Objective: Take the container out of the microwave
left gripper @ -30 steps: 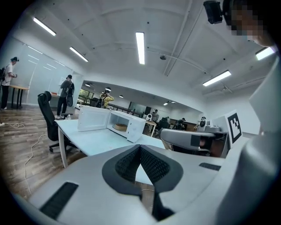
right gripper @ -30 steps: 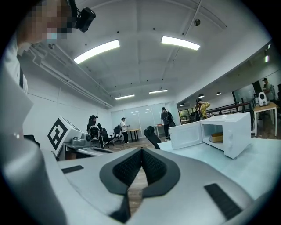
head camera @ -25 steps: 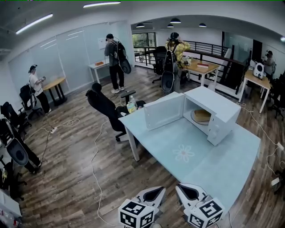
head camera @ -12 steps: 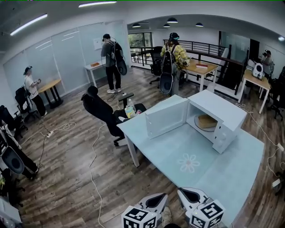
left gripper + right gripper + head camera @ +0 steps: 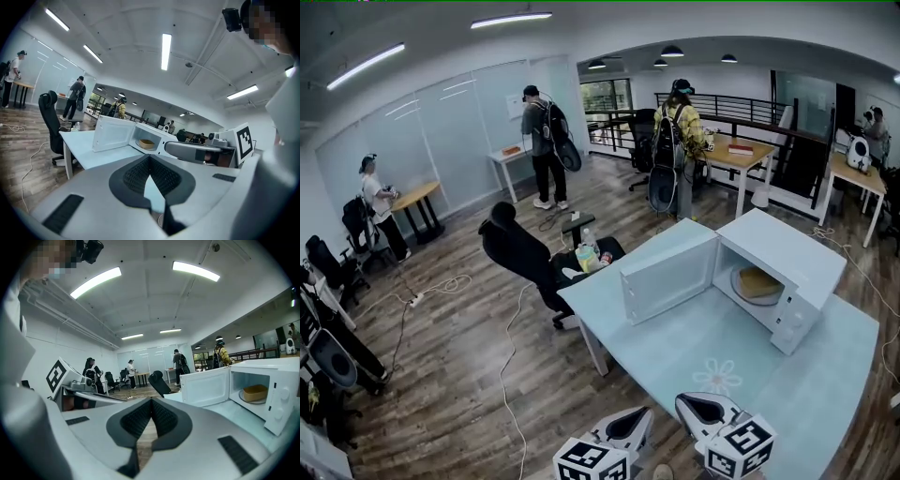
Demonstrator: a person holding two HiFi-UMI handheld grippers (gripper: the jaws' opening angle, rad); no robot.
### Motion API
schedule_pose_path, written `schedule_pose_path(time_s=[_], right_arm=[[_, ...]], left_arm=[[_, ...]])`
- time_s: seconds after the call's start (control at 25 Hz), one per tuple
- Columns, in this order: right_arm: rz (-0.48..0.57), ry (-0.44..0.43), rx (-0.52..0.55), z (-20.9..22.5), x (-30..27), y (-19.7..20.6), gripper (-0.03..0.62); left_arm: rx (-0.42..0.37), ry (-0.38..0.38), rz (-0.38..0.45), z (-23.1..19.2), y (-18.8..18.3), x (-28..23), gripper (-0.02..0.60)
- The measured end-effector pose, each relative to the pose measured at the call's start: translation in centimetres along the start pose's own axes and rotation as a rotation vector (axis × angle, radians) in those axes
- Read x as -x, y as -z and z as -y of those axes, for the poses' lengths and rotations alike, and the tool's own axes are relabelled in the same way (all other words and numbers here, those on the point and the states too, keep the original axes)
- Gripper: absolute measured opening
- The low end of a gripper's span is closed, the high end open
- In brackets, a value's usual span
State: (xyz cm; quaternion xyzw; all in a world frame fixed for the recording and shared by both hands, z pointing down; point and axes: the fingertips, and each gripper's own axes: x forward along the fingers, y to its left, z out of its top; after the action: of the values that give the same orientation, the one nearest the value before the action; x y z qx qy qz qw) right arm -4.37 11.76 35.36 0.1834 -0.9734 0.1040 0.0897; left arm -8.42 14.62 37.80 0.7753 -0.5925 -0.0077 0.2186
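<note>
A white microwave (image 5: pixel 773 272) stands on the pale blue table (image 5: pixel 666 328) with its door (image 5: pixel 667 278) swung open to the left. A tan, shallow container (image 5: pixel 757 281) sits on the plate inside. Both grippers hang low at the table's near edge, well short of the microwave. My left gripper (image 5: pixel 630 424) is shut and holds nothing; my right gripper (image 5: pixel 701 409) is the same. The left gripper view has its jaws (image 5: pixel 150 157) closed, with the container (image 5: pixel 146 142) far ahead. The right gripper view has its jaws (image 5: pixel 151 401) closed, and the container (image 5: pixel 255 392) lies off to the right.
A black office chair (image 5: pixel 520 248) stands at the table's far left corner, with bottles (image 5: pixel 586 253) beside it. Cables (image 5: pixel 502 356) trail over the wooden floor. Several people stand at desks further back. A daisy print (image 5: pixel 717 377) marks the tabletop.
The head view has shifted: the microwave and table now sit further right and lower in the frame. Both grippers stay shut at the bottom edge.
</note>
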Motion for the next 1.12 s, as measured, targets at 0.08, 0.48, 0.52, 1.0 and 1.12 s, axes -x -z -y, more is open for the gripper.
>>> schedule_pose_path(time_s=[0.08, 0.48, 0.52, 1.0, 1.12], right_arm=[[0.002, 0.003, 0.009, 1.7, -1.3, -0.3, 0.009], [0.032, 0.044, 0.028, 10.6, -4.5, -2.0, 0.009], [0.03, 0.054, 0.029, 11.2, -4.5, -1.9, 0.009], [-0.014, 0.23, -0.023, 18.9, -2.9, -0.3, 0.009], [-0.023, 0.271, -0.043, 20.5, -3.4, 0.1, 0.009]], left_arm=[[-0.005, 0.0, -0.005, -1.1, -0.7, -1.6, 0.014], [-0.053, 0.062, -0.036, -3.0, -3.6, -11.8, 0.014], [-0.055, 0.068, -0.043, -3.0, -3.6, -12.6, 0.014], [-0.105, 0.198, -0.159, -1.8, -2.5, -20.1, 0.014], [-0.105, 0.232, -0.183, -2.4, -2.6, -22.0, 0.014]])
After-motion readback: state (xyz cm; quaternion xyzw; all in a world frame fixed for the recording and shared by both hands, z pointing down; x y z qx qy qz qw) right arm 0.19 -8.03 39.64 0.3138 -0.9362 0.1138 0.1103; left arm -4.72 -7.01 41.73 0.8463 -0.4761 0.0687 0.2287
